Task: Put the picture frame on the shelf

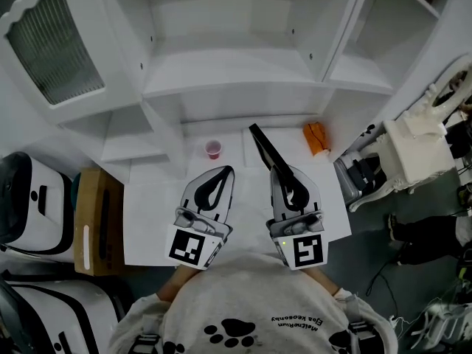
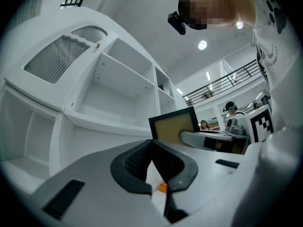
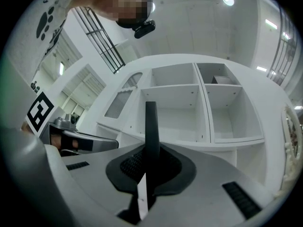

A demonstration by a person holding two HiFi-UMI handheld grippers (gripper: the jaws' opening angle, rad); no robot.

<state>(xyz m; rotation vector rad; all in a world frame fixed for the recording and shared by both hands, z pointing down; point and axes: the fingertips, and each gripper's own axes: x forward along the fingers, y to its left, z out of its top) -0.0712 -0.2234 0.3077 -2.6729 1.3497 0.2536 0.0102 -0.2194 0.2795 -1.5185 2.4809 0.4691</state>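
The picture frame (image 1: 267, 150) has a black border and a tan face, and it stands upright on edge above the white table (image 1: 151, 220). My right gripper (image 1: 280, 171) is shut on its lower part. In the right gripper view the picture frame (image 3: 151, 126) rises edge-on from between the pads. In the left gripper view the picture frame (image 2: 174, 126) shows its tan face to the right. My left gripper (image 1: 226, 170) hovers beside it to the left, jaws shut with nothing in them. The white shelf unit (image 1: 236, 80) stands ahead with open bare compartments (image 3: 175, 112).
A small pink cup (image 1: 213, 149) and an orange object (image 1: 316, 138) sit at the table's far edge under the shelf. A wooden box (image 1: 99, 220) stands left of the table. White ornate furniture (image 1: 413, 146) stands at right. A ribbed-glass cabinet door (image 1: 55, 46) hangs open at upper left.
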